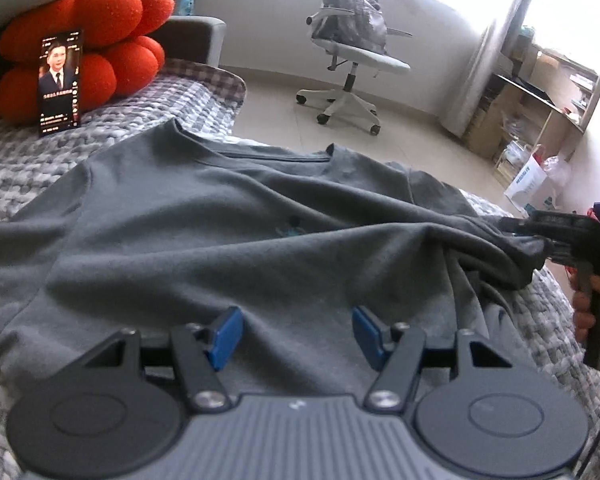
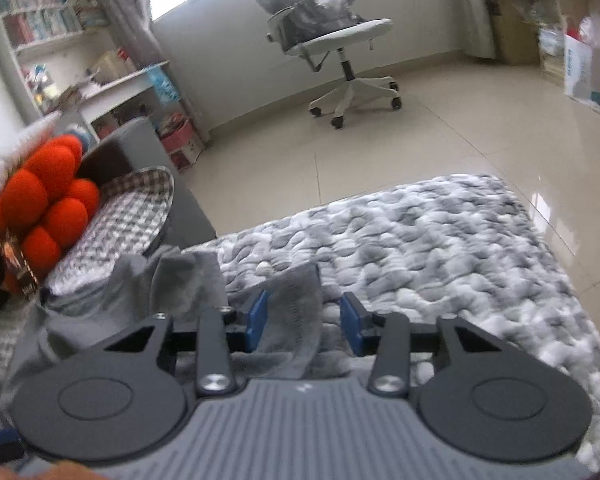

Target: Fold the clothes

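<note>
A grey T-shirt point(image 1: 220, 220) lies face up on the bed's grey-and-white knitted blanket point(image 1: 12, 168), neckline at the far side. My left gripper point(image 1: 298, 320) hovers open over the shirt's near part, nothing between its blue pads. My right gripper point(image 1: 516, 232), held by a hand, reaches in from the right at the shirt's bunched, raised right edge. In the right wrist view a flap of the shirt point(image 2: 292, 312) stands between the jaws of the right gripper point(image 2: 305, 300). It rests against the left pad, and a gap shows before the right pad.
An orange cushion point(image 1: 100, 40) and a propped phone point(image 1: 60, 84) sit at the bed's far left. Past the bed's edge is tiled floor with a white office chair point(image 1: 352, 52). Shelves and a box point(image 1: 528, 184) stand at the right.
</note>
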Action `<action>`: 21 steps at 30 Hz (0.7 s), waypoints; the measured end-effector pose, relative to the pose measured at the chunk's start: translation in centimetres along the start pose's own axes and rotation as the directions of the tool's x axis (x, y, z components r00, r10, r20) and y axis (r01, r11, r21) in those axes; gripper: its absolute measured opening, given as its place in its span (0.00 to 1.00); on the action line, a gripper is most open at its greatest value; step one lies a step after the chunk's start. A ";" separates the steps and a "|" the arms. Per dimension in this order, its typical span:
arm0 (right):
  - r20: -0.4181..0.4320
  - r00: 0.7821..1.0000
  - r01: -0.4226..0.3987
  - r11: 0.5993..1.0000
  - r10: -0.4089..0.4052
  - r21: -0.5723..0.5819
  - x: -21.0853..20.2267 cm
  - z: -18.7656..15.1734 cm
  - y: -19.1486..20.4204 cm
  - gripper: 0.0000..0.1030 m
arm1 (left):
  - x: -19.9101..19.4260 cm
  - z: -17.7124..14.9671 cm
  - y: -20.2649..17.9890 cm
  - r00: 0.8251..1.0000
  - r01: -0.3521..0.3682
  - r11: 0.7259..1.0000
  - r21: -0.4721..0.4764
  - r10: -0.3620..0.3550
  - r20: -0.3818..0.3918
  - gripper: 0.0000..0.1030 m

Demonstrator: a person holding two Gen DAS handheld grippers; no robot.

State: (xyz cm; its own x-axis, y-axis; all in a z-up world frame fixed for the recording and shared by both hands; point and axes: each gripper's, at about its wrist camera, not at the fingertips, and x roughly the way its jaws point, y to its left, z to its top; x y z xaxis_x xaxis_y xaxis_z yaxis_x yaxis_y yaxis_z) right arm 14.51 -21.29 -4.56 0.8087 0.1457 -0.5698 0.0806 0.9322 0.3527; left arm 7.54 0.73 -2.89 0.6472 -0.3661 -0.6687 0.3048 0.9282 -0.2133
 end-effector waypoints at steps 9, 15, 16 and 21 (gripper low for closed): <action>0.098 0.993 0.084 0.990 -0.073 -0.112 1.1 -0.4 1.3 0.03 | 0.4 -0.3 -0.7 1.000 0.010 1.000 0.028 -0.010 0.009 0.60; 0.223 0.961 0.188 0.978 -0.164 -0.094 -1.5 0.6 -0.2 0.03 | 0.6 -0.2 -1.1 1.000 0.024 0.999 0.029 -0.024 0.003 0.60; 0.231 0.958 0.193 0.977 -0.169 -0.086 -1.7 0.8 -0.7 0.03 | 0.5 -0.1 -1.2 0.999 0.032 0.999 0.032 -0.032 0.001 0.60; 0.240 0.951 0.218 0.974 -0.197 -0.063 -1.0 1.5 -2.0 0.02 | 0.3 0.5 -2.5 0.997 0.076 0.995 0.060 -0.077 0.004 0.59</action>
State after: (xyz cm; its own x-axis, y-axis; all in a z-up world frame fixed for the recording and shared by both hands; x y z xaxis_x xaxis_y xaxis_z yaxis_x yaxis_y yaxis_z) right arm 14.45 -23.79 -3.60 0.8927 -0.1245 -0.4331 0.2177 0.9606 0.1726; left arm 7.30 -1.77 -2.25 0.6243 -0.4365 -0.6478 0.3947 0.8919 -0.2206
